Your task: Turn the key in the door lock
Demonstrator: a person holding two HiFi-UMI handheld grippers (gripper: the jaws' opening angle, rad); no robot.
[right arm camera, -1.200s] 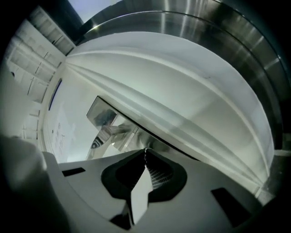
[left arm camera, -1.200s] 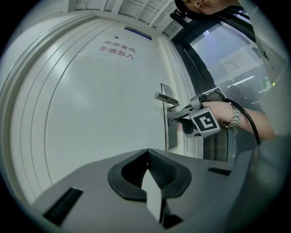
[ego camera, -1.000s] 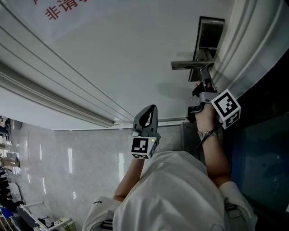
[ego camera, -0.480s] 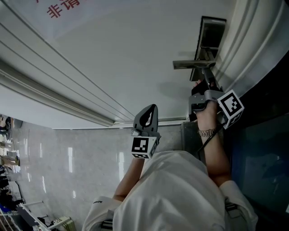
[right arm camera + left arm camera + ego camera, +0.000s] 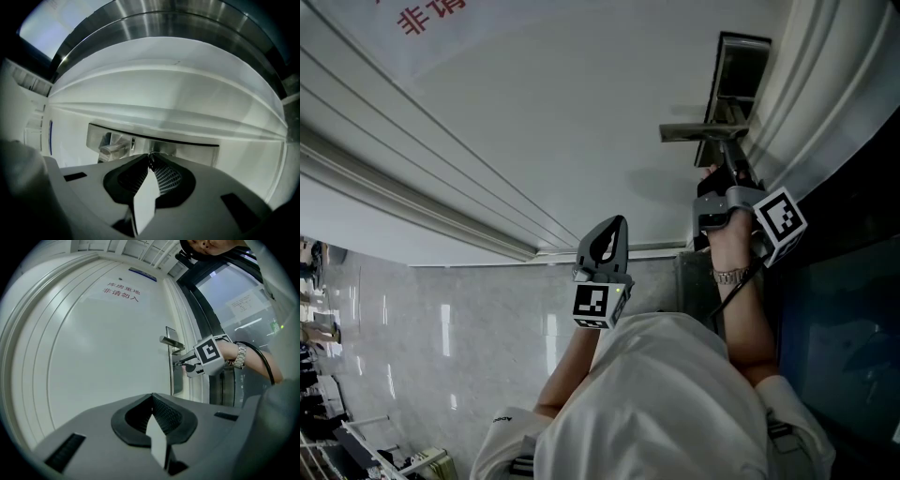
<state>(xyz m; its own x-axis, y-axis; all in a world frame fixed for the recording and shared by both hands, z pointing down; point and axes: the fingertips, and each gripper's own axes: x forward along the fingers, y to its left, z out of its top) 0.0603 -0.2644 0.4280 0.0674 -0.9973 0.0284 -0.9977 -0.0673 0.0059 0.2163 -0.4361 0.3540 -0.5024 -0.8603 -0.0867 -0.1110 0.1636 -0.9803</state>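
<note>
Right gripper view puts the key (image 5: pixel 150 154) at the very tips of my right tongs (image 5: pixel 150 157), where only a thin glint of its metal shows against the lock plate (image 5: pixel 199 151). It sits in the plate just beside the lever handle (image 5: pixel 111 148). The right tongs have just been easing apart, yet their tips stand almost together and pinch the key between the ribbed pads. They point level, straight at the lock plate, with their marker cube (image 5: pixel 780 221) set back from the plate toward the wrist. The lock plate is a long steel strip near the edge of the white door (image 5: pixel 534 122), next to the moulded frame. Well apart from the lock plate, out toward the middle of the door panel, my left tongs (image 5: pixel 151 395) hover with their tips fully together and nothing between them, aimed at bare white door. From the left gripper view I see red lettering (image 5: pixel 121 292) on the door above the lock plate, and a wristwatch (image 5: pixel 239 356) on the arm that bears the right tongs. Beyond the lock plate, past the frame, stands a glazed panel (image 5: pixel 234 296).
</note>
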